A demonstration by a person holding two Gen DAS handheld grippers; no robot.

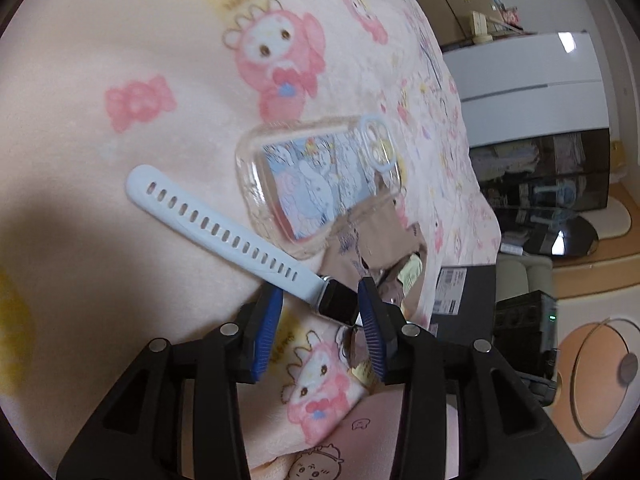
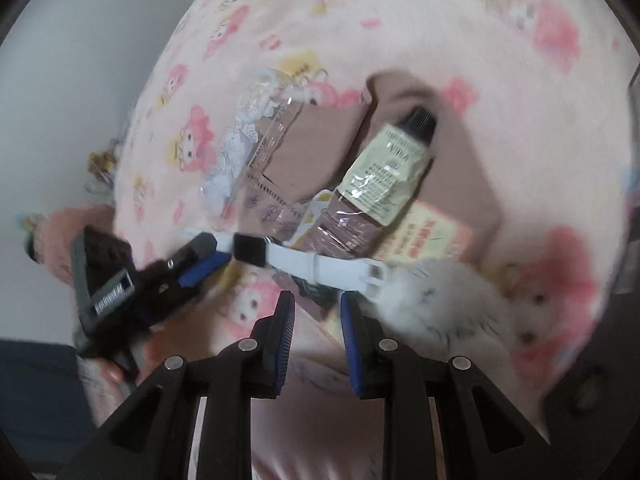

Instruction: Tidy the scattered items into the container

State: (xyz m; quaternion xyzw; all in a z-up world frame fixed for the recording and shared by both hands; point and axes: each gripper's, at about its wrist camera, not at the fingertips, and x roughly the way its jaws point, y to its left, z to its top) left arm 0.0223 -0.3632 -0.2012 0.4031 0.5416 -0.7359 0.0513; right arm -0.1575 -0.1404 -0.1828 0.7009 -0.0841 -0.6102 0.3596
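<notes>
The container (image 2: 320, 136) is a brownish-pink box lying on a pink cartoon-print blanket (image 1: 120, 80), and it already holds a cream tube with a black cap (image 2: 384, 172), a printed packet (image 2: 432, 240) under the tube, and what looks like a fluffy white pompom (image 2: 440, 300) at its near edge. A white-strapped watch (image 1: 224, 216) lies across the box's rim: its buckle end reaches in beside the tube, while the long perforated strap trails out over the blanket. The left gripper (image 1: 320, 320) straddles the dark watch face with its blue fingers (image 1: 266, 328) about half open, and neither pad looks to be pressing on it, so the watch seems to be released rather than held. The right gripper (image 2: 316, 340) hangs just above the box's near side, its fingers partly open with nothing between them. A clear phone case (image 1: 320, 184) with a blue cartoon print leans on the box's edge, half on the blanket. By my reading the tidying is well along: the watch needs nudging fully inside, and the phone case remains to be put in; whether other items lie out of view I cannot tell.
</notes>
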